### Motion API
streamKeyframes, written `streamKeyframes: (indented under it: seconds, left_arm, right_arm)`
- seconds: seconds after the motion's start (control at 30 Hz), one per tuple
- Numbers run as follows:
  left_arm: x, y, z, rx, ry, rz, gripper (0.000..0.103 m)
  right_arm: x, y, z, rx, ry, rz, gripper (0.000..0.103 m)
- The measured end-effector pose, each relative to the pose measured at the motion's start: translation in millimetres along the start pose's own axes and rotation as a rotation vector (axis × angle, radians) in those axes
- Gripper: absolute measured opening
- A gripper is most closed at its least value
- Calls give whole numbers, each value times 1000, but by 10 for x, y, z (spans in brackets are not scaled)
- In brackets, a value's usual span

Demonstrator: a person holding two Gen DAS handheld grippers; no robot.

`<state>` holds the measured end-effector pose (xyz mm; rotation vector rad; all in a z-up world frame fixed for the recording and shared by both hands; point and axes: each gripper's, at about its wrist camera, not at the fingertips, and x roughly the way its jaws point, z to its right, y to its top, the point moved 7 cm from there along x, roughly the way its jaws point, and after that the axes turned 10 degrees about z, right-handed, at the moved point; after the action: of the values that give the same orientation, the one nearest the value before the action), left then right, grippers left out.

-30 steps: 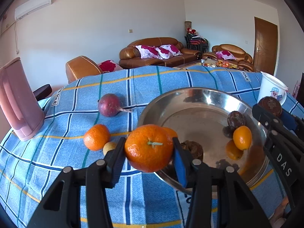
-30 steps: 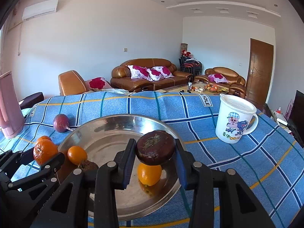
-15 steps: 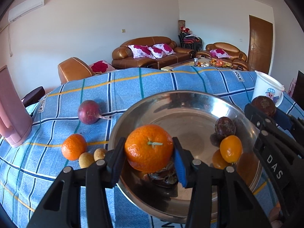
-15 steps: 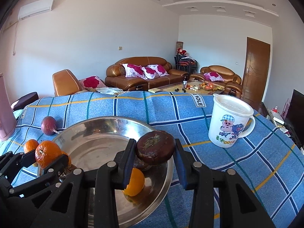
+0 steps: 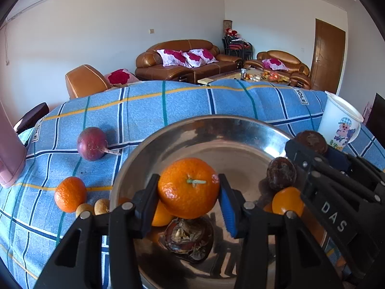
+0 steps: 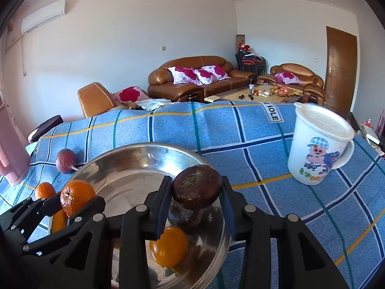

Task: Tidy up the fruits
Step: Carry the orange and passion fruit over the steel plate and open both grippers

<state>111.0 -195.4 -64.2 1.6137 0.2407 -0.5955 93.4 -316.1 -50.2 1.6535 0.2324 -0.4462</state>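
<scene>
I see 1 mandarin [image 5: 189, 187] and 1 dark wrinkled passion fruit [image 6: 196, 187] held above my steel bowl [image 5: 216, 130], 1 purple passion fruit [image 5: 91, 143] lying left of it.

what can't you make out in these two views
- Left wrist view: pink jug cut off by the left edge.
- Left wrist view: bowl near rim hidden behind the left gripper.
- Right wrist view: dark fruit in the bowl, half covered by the held brown fruit.

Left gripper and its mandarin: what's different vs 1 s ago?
The left gripper has carried the mandarin from beside the steel bowl to over its inside. The right gripper drifted over the bowl's right side with its dark fruit. Neither grip changed; the fruit on the cloth stayed put.
</scene>
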Motion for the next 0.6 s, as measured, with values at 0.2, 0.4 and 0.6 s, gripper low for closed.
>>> streamKeyframes:
  seconds: [0.2,0.4,0.6]
  left_arm:
    - [108,-12,17,4,2,-38,48]
    - [165,-21,51,21,21,-56,48]
    - [165,-19,62,29,32,-60,49]
  right_arm:
    - [168,-37,-111,7,93,-62,41]
    - [286,-88,-139,30,132,-114,42]
    - [277,-95,-195,2,138,-110,42]
